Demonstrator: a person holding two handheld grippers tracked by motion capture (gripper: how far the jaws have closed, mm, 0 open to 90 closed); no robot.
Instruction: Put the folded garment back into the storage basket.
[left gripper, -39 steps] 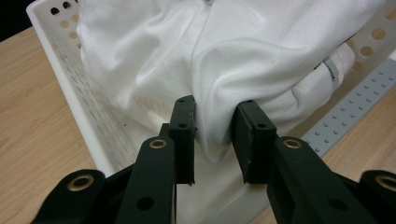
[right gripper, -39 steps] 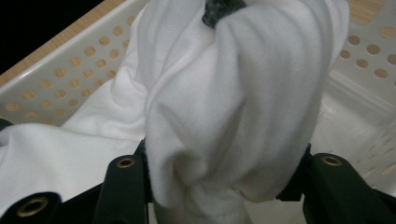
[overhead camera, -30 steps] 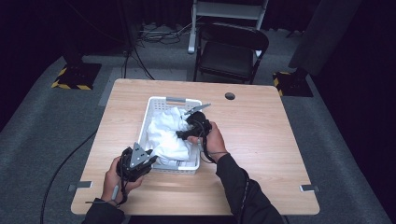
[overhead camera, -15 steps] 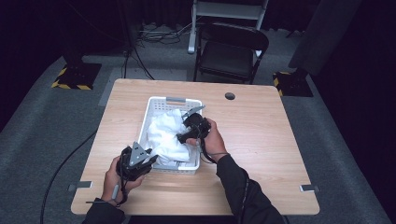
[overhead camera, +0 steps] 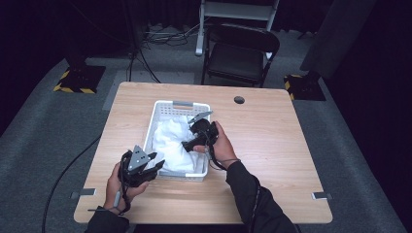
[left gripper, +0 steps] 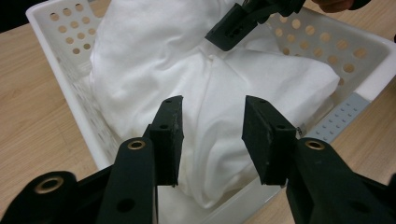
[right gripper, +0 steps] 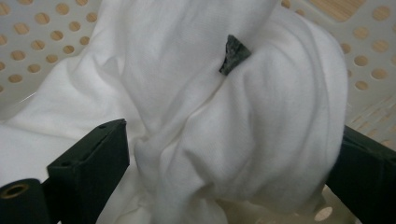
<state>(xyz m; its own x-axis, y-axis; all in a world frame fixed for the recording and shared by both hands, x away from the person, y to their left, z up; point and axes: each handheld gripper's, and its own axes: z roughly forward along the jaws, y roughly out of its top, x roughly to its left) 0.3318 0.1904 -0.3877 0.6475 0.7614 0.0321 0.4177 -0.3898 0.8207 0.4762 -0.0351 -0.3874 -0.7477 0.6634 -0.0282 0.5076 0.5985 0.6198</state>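
White cloth [right gripper: 243, 140] bunched between right hand-held gripper's [overhead camera: 190, 141] spread jaws, inside basket [overhead camera: 180, 105]

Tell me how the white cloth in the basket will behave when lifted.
The white cloth is probably floppy: it lies crumpled in soft folds inside the basket. It will likely drape and trail from a pinch, since it bulges loosely between the right gripper jaws. It looks thin, so probably light.

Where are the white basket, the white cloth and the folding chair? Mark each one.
white basket [overhead camera: 179, 104]: high view, grey handle on far rim.
white cloth [left gripper: 154, 56]: left gripper view, upper fold.
folding chair [overhead camera: 234, 60]: high view, seat.
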